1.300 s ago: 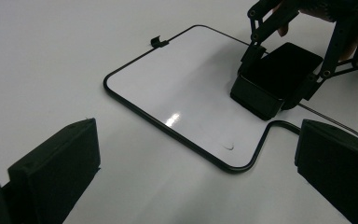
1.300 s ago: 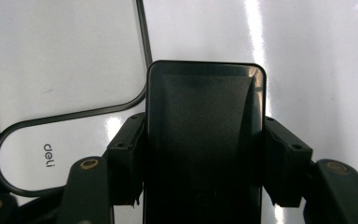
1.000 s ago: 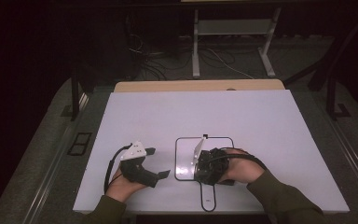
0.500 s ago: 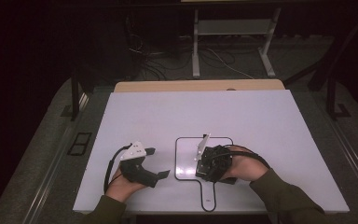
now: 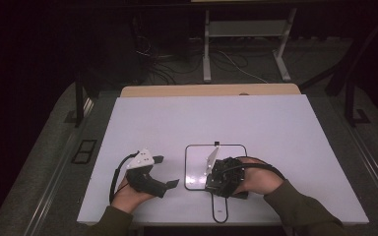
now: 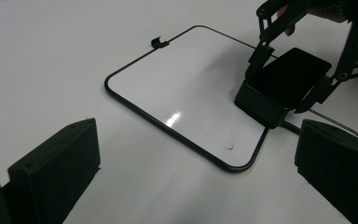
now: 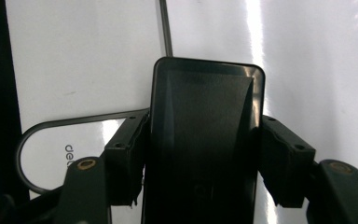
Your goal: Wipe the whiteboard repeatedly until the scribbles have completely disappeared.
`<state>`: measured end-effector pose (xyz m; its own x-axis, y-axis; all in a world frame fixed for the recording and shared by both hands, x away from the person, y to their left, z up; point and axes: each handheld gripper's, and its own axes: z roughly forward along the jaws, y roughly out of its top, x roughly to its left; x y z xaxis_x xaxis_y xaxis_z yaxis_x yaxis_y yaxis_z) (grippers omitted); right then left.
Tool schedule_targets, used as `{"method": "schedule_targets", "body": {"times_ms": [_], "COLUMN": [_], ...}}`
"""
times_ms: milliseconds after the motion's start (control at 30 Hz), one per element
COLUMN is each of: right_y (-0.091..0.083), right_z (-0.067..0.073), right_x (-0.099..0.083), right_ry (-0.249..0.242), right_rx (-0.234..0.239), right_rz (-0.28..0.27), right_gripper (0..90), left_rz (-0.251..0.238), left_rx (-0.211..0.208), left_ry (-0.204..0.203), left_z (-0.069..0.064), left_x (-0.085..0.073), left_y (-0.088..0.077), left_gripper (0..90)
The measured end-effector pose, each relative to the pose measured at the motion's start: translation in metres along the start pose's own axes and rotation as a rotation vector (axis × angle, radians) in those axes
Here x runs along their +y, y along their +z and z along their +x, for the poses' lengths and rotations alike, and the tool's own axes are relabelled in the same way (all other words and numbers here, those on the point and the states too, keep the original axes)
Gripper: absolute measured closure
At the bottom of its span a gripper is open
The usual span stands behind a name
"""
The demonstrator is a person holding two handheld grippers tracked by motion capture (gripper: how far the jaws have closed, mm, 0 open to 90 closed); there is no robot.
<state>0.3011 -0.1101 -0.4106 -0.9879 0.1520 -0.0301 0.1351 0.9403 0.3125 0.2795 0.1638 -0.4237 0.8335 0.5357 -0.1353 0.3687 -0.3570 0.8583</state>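
Observation:
A small whiteboard [image 5: 196, 167] with a black frame lies on the white table [image 5: 256, 123], near the front edge. My right gripper [image 5: 220, 178] is over the board's near right corner, shut on a black block eraser [image 7: 205, 102] that rests on the board [image 7: 74, 56]. The left gripper view has the same eraser [image 6: 279, 86] held flat on the whiteboard [image 6: 182, 79], with a small dark mark [image 6: 228, 146] near it. My left gripper [image 5: 166, 171] sits on the table left of the board, open with nothing between its fingers [image 6: 56, 172].
The board's wire handle loop [image 5: 220, 211] points at the table's front edge, and a small clip [image 5: 216, 143] sits on its far edge. A wooden strip [image 5: 211, 90] runs along the table's back. Beyond it are a dark floor, cables and a metal stand [image 5: 246, 29].
My right gripper, with the eraser in it, has shifted slightly over the board's near right corner. The left gripper has stayed where it was.

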Motion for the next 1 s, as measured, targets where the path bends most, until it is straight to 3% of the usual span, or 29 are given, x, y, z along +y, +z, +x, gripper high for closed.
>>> {"method": "schedule_targets", "body": {"times_ms": [200, 267, 367, 433, 567, 633, 767, 833, 933, 1000], "right_y": [-0.001, -0.001, -0.003, -0.002, 0.0, 0.001, 0.001, 0.002, 0.003, 0.002], "right_z": [-0.001, -0.001, -0.009, -0.01, 0.003, 0.004, -0.011, -0.009, 0.005, 0.001], "right_x": [-0.004, -0.005, -0.009, -0.009, 0.001, 0.004, 0.001, 0.001, 0.005, 0.004], "right_ry": [0.01, 0.005, 0.051, 0.049, -0.005, -0.002, 0.047, 0.041, -0.008, 0.008], "right_rx": [0.007, -0.011, -0.054, -0.069, -0.015, -0.017, -0.087, -0.073, -0.008, -0.006], "right_rz": [-0.004, 0.005, 0.026, 0.028, 0.016, 0.018, 0.013, 0.013, -0.001, -0.001], "right_gripper": [38.5, 38.8, 39.0, 39.1, 39.2, 39.3, 39.3, 39.4, 39.3, 39.3], "left_rz": [-0.001, -0.001, -0.003, -0.002, -0.002, -0.002, -0.002, -0.001, 0.001, -0.002], "left_rx": [-0.001, 0.0, 0.002, 0.001, 0.001, 0.001, 0.0, 0.001, 0.001, 0.001], "left_ry": [0.001, 0.0, -0.001, -0.001, -0.001, -0.001, -0.001, -0.001, 0.002, 0.001], "left_z": [0.0, 0.0, 0.0, 0.0, 0.0, 0.0, 0.0, 0.0, 0.001, 0.0], "left_x": [0.0, 0.0, 0.0, 0.0, 0.0, 0.0, 0.0, 0.0, 0.0, 0.0], "left_y": [0.0, 0.0, 0.0, 0.001, 0.001, 0.001, 0.001, 0.001, 0.001, 0.0], "left_gripper": [0.0, 0.0, 0.0, 0.0, 0.0, 0.0, 0.0, 0.0, 0.0, 0.0]}}
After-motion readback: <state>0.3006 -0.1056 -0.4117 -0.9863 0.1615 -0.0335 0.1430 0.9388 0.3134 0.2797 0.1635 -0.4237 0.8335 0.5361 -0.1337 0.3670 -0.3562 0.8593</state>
